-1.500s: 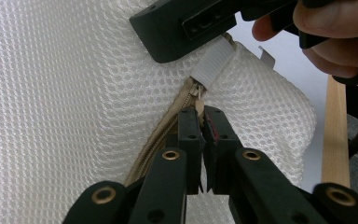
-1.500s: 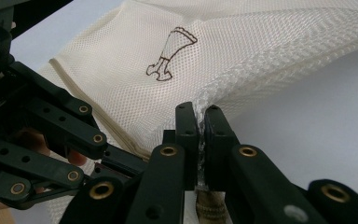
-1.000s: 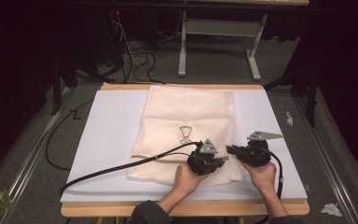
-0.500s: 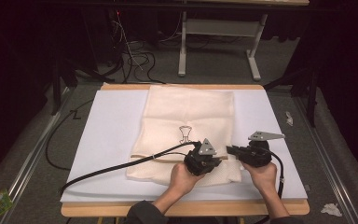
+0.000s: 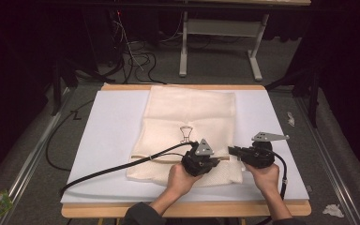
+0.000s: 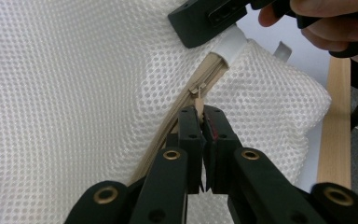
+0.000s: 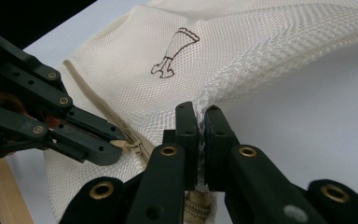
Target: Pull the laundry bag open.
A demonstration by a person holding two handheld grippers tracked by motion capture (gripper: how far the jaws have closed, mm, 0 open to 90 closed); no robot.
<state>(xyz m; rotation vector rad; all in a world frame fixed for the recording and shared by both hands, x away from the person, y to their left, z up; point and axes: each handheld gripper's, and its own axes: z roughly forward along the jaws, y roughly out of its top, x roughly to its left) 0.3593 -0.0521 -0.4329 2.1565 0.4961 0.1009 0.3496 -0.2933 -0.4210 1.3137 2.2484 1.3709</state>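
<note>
The left gripper (image 6: 200, 109) is closed on the zipper pull (image 6: 198, 95) of the mesh laundry bag (image 5: 190, 117). The right gripper (image 7: 201, 122) is closed on the mesh at the zipper's end and holds it tight. Compared with one second before, the left gripper sits slightly nearer to the right one, so the zipper seems almost at its end. The bag lies flat in the middle of the white board (image 5: 108, 140), with its zipper at the near edge.

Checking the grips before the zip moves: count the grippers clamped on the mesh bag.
2. The left gripper is shut on the zipper pull along the mesh bag zip. The right gripper is shut on the bag's mesh edge near the zip's end.
</note>
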